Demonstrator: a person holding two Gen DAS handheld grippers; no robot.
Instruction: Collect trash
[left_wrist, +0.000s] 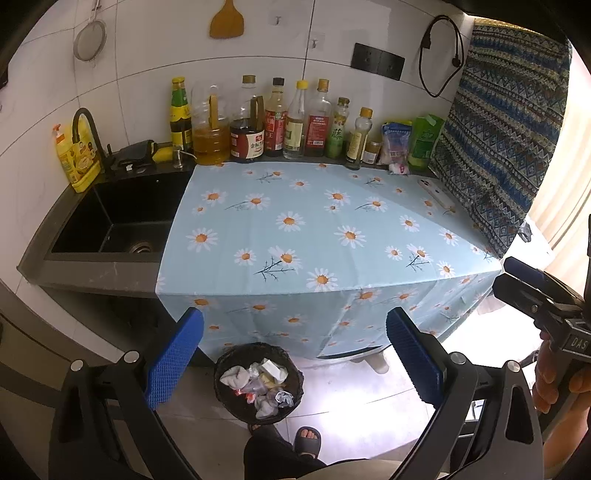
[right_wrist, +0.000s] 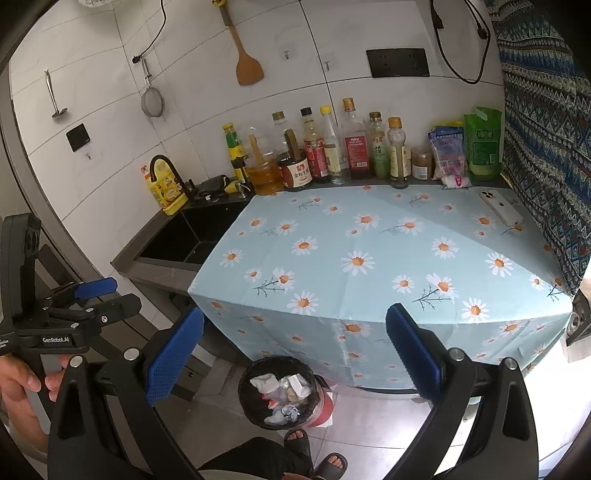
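Left tool (left_wrist: 294, 354) wide open, holding nothing, above floor in front of bench (left_wrist: 332, 229). Right tool (right_wrist: 294, 354) also wide open, nothing between pads. Black mesh trash bin (left_wrist: 258, 384) on floor just in front of bench, holding crumpled tissue, wrappers, foil. Daisy-print cloth (right_wrist: 369, 258) covers bench. White phone (right_wrist: 500, 208) on cloth, right rear. Condiment bottles (left_wrist: 280, 122) along bench's back edge. Black sink (left_wrist: 118, 218) left of bench.

Left tongs (left_wrist: 294, 358) held level, blue pads spread wide, gripping nothing. Right tongs (right_wrist: 294, 356) likewise gaping and bare. The two sit side by side, each handle wrapped in a hand (right_wrist: 22, 384), fingers (left_wrist: 546, 384) curled round the grip.
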